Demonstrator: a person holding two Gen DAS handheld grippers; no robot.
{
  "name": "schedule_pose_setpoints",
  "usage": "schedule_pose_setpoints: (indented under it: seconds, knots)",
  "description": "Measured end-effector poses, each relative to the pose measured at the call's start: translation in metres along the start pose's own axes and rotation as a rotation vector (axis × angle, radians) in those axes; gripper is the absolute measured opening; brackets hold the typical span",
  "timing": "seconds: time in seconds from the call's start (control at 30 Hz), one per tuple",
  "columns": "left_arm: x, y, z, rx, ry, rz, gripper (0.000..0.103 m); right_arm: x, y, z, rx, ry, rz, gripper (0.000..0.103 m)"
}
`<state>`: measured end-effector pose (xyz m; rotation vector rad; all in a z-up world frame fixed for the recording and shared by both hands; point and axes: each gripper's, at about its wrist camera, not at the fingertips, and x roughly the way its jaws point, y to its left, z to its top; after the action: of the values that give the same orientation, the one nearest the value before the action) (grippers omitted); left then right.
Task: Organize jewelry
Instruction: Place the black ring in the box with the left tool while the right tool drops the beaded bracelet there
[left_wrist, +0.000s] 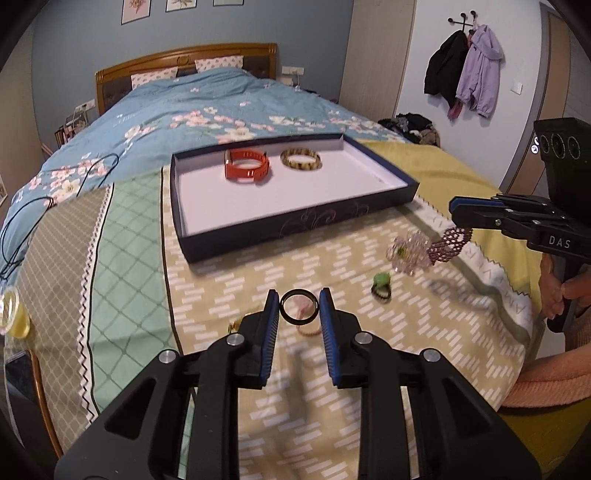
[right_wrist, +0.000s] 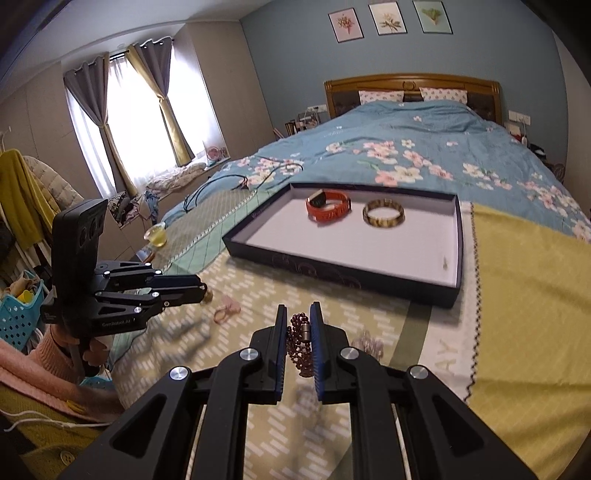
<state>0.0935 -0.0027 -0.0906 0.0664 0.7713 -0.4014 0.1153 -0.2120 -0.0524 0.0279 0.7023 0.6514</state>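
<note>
A: What's nearest on the left?

B: The left gripper (left_wrist: 299, 308) has its two blue-padded fingers clamped on a black ring (left_wrist: 299, 307), held upright above the patterned blanket (left_wrist: 229, 288). Just below and behind it a pink hair tie (left_wrist: 308, 326) lies on the cloth.

A: And the right?

B: The right gripper (right_wrist: 298, 334) is closed on a dark red beaded bracelet (right_wrist: 297, 343); the beads bunch between the pads and hang below them. From the left wrist view that bracelet (left_wrist: 448, 245) dangles off the fingertips, clear of the blanket.

A: What lies under it?

B: A clear pink beaded piece (left_wrist: 408, 253) is near the bracelet; whether they touch, I cannot tell. A little nearer is a green ornament on a dark ring (left_wrist: 381, 284), resting on the blanket.

A: Further out?

B: A shallow dark blue tray (left_wrist: 295, 230) with a white floor sits on the blanket. At its far end are an orange watch band (left_wrist: 246, 165) and, just beside it on the right, an amber mottled bangle (left_wrist: 301, 160), apart from each other.

A: Beyond that?

B: A blue floral duvet (left_wrist: 177, 110) runs up to a wooden headboard (left_wrist: 184, 59).
</note>
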Motion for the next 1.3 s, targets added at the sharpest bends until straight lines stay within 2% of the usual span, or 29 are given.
schedule_pose_setpoints:
  seconds: [0.57, 0.93, 1.3]
  knots:
    - [0.010, 0.005, 0.053, 0.016, -0.104, 0.042, 0.023, 0.014, -0.017, 0.064, -0.022, -0.096, -0.017, 0.011]
    - [0.035, 0.015, 0.082, 0.036, -0.115, 0.082, 0.023, 0.050, -0.033, 0.093, -0.032, -0.070, -0.053, 0.011]
    - [0.062, 0.022, 0.100, 0.043, -0.098, 0.103, 0.023, 0.082, -0.041, 0.107, -0.015, -0.028, -0.049, 0.011]
